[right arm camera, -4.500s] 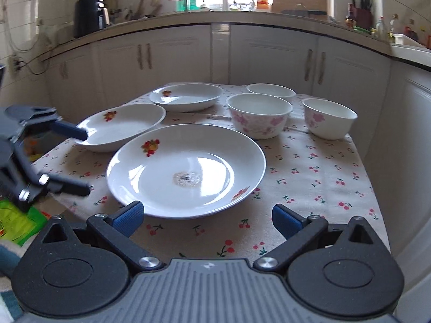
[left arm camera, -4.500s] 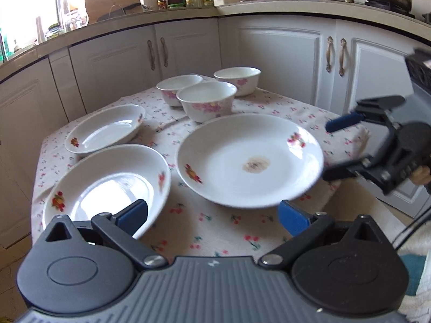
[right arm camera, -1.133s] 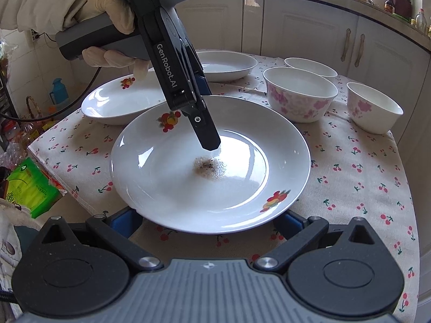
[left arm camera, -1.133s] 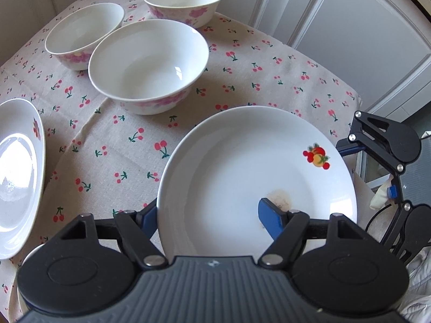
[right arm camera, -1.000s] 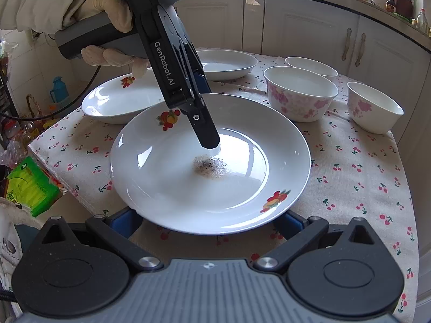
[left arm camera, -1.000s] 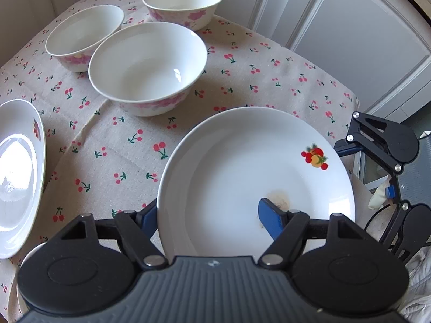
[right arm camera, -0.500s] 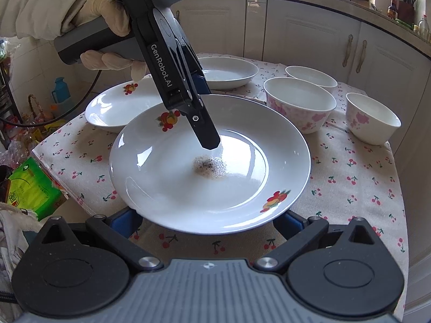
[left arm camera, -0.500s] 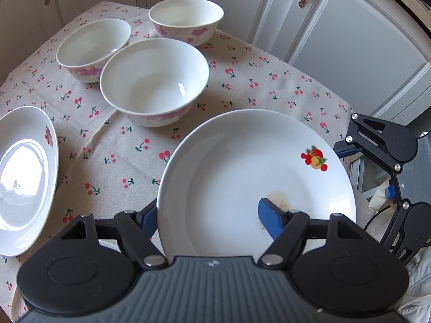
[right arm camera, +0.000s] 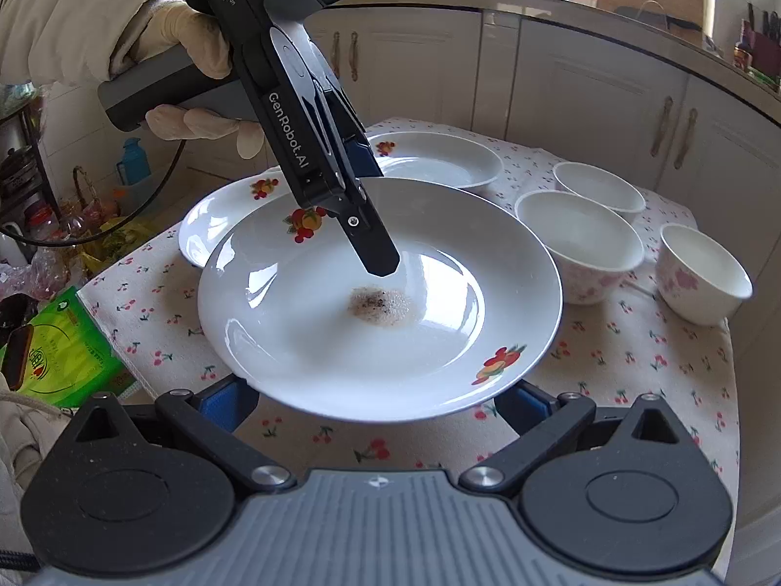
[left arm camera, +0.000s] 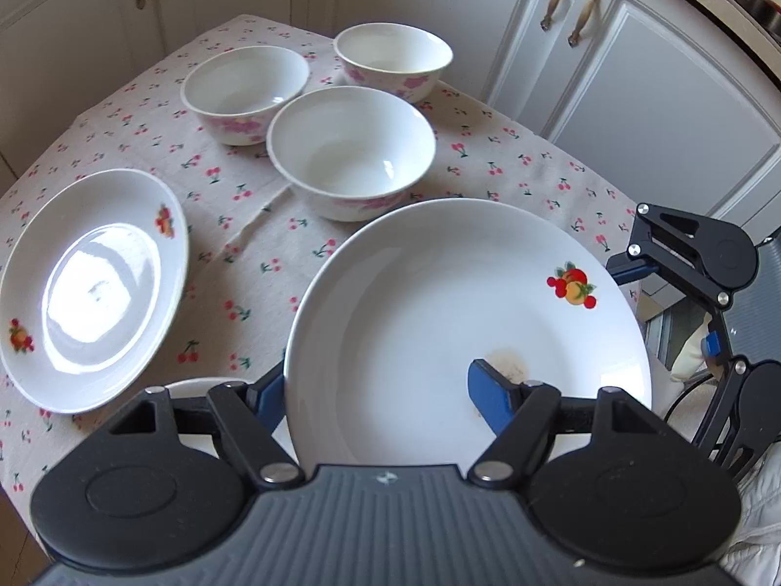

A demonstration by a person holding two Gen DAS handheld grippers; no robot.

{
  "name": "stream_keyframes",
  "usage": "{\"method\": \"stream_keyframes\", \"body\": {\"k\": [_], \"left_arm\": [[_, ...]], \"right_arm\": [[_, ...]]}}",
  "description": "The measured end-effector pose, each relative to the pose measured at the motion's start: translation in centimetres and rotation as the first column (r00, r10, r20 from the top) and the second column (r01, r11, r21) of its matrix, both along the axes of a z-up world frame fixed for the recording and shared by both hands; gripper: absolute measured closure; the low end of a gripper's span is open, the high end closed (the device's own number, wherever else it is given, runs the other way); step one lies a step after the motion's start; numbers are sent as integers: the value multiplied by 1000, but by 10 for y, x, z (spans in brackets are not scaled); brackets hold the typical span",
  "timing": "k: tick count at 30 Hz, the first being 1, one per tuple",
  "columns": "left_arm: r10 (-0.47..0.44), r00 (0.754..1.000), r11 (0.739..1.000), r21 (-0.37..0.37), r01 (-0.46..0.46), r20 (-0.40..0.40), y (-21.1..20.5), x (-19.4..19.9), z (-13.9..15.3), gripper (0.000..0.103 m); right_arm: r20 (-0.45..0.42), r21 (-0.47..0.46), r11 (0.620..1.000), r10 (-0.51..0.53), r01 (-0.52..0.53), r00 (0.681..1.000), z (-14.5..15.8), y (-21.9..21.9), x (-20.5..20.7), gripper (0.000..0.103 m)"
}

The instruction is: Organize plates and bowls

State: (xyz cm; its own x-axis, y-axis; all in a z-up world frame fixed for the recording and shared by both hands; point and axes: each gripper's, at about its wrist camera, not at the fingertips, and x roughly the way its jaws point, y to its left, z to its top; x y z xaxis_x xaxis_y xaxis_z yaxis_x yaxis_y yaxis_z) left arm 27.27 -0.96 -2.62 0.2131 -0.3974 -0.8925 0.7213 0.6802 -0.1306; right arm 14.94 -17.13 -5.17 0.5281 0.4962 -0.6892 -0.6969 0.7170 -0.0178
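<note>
The large white plate (left arm camera: 439, 303) with fruit decals and a brown stain hangs tilted above the cherry tablecloth (left arm camera: 234, 205). My left gripper (left arm camera: 376, 390) is shut on its rim, one finger on top and the other beneath. From the right wrist, the left gripper (right arm camera: 373, 239) comes down from the upper left in a gloved hand (right arm camera: 195, 39). My right gripper (right arm camera: 373, 400) stands open, both fingers under the plate's (right arm camera: 341, 351) near rim. Two smaller plates (left arm camera: 92, 288) (right arm camera: 434, 161) and three bowls (left arm camera: 351, 151) (left arm camera: 244, 93) (left arm camera: 393, 61) sit on the cloth.
White cabinet doors (left arm camera: 659, 112) stand close behind and beside the table. A green packet (right arm camera: 63, 351) and clutter lie off the table's left edge. A third plate (right arm camera: 229, 215) lies partly under the held one. Bare cloth (right arm camera: 634, 366) shows at the near right.
Since the earliest frames my left gripper has closed on the large plate. Over the last second both hands have risen with it, and the bowls and side plate have slid down and inward in view.
</note>
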Motion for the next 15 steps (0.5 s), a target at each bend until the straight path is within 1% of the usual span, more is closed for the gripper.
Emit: {"method": "stream_keyframes", "body": {"k": [7,10,15], "left_arm": [[64,998,998,-29,-64,10,39,-2,3,29],[97,995,995,-35,-97,2,56,-3,1,29],[137,991,990,-44,-137,-7,78,-3,-5,29]], "right_arm": [[-4,-15,998,58,-58,998,3,29,9,0],[-10,-14,996,85,-85,996,2,42,13,0],[-40,-10,994,112,-113,993,-4,62,22,0]]}}
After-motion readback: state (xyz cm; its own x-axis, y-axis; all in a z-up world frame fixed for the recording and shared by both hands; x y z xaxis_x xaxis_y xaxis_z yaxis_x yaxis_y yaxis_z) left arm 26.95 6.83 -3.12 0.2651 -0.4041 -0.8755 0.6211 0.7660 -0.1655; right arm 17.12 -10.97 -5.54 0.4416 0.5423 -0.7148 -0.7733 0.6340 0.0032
